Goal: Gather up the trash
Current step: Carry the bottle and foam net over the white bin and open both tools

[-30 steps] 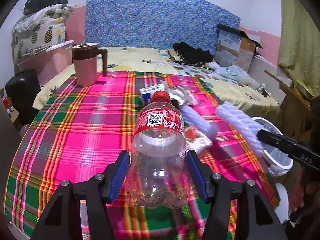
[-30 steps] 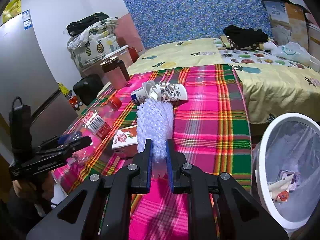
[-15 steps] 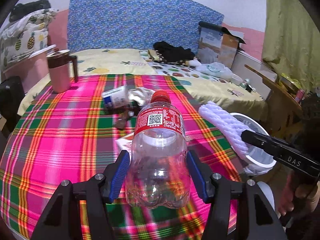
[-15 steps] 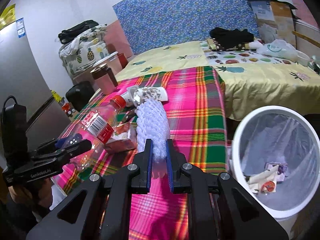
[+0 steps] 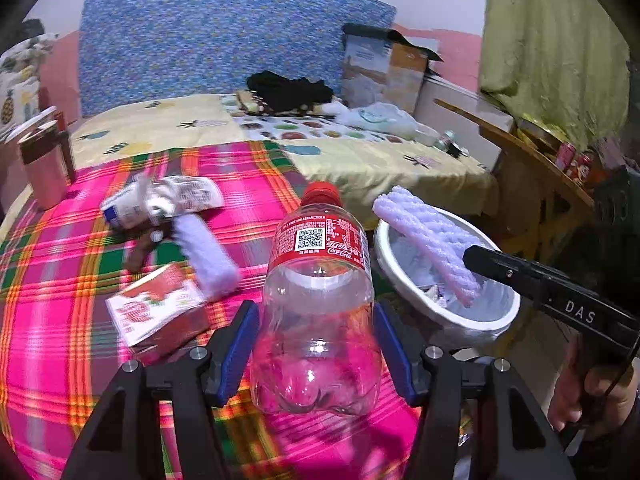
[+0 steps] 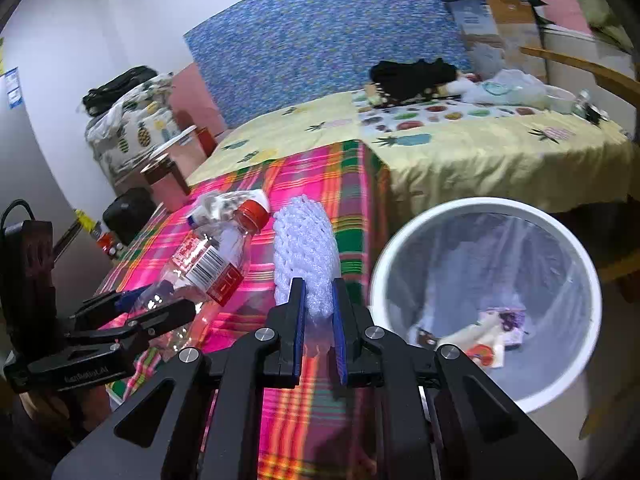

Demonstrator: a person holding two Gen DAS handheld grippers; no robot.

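Observation:
An empty clear cola bottle (image 5: 320, 300) with a red cap and label stands upright between the blue pads of my left gripper (image 5: 316, 344), which is shut on its lower body. From the right wrist, the same bottle (image 6: 208, 264) lies in the left gripper (image 6: 152, 308) above the plaid table. My right gripper (image 6: 318, 308) is shut on a white foam net sleeve (image 6: 306, 256), just left of the white bin (image 6: 484, 208). Seen from the left wrist, that sleeve (image 5: 424, 236) overlaps the bin's mouth (image 5: 452, 316), with the right gripper (image 5: 476, 256) clamped on its near end.
On the pink plaid table (image 5: 60, 280) lie a red-and-white juice carton (image 5: 156, 312), a second foam sleeve (image 5: 208, 252) and a crumpled wrapper (image 5: 160, 200). A pink mug (image 5: 42, 168) stands far left. The lined bin holds scraps. A bed lies behind the table.
Both grippers have swung right, toward the bin, each keeping its grip. The bin now looks larger and closer, and the foam sleeve sits by its mouth.

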